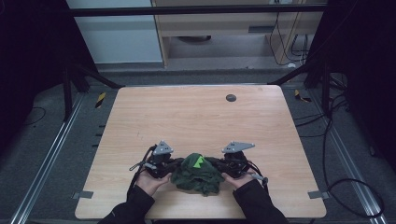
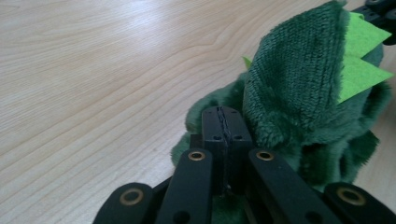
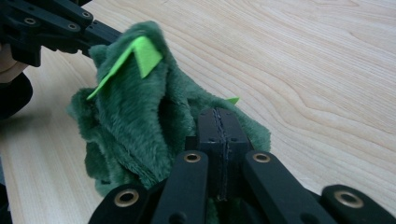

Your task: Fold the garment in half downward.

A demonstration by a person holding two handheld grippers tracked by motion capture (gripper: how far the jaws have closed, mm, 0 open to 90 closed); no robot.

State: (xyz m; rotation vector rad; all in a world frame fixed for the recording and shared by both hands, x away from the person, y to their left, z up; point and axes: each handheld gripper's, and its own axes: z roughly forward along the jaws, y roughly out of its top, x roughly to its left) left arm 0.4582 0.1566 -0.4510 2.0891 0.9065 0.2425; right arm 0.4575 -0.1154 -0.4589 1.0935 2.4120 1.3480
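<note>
Plainly unlabelled, green fleece [image 1: 196,173] lies near the desk [image 1: 196,112] front edge, left tool [image 2: 226,122] and right tool [image 3: 218,125] both pressed together beside it

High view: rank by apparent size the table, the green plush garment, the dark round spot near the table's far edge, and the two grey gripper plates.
1. table
2. green plush garment
3. grey plates, left and right: they look alike, so no order between them
4. dark round spot
</note>
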